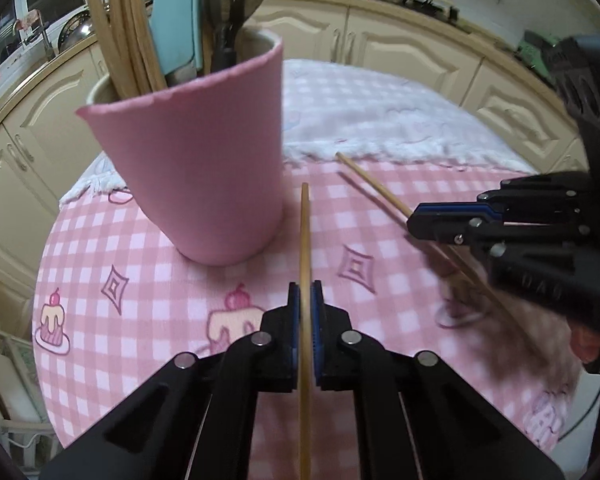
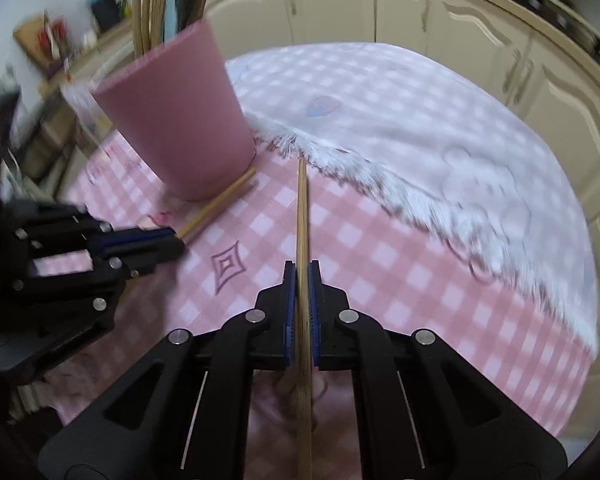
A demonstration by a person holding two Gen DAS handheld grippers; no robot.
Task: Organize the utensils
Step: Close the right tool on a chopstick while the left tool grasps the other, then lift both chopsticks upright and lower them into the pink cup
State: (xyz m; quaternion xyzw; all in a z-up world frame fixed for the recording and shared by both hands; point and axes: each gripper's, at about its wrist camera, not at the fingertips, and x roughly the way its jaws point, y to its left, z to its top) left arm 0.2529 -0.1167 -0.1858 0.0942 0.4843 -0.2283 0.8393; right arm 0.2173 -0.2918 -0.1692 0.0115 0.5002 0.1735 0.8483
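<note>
- On the far left, my pink holder [image 1: 204,160] stands upright on the checked tablecloth [image 1: 148,240]. It already carries a bundle of bamboo chopsticks [image 1: 120,32], a pale blue utensil [image 1: 180,20] and a dark spoon [image 1: 236,4], so I judge most of the sorting done.
- Just right of the holder's base, my left gripper [image 1: 305,312] has its jaws clamped on one loose chopstick [image 1: 305,240], which runs straight out between the blue pads with its tip close to the holder's foot. Whether that tip is off the cloth I cannot tell.
- Further right, my right gripper [image 2: 302,296] has its jaws pressed together on the second chopstick [image 2: 302,220]. Its far tip reaches the fringe of the white towel [image 2: 420,128] spread over the back of the table.
- From the left camera the second chopstick slants away from the holder, well apart from the first.
- What remains, as I read it: lift both sticks, tip them upright and drop them into the holder with the rest. I see no other loose utensil on the cloth, so these look like the last two.
</note>
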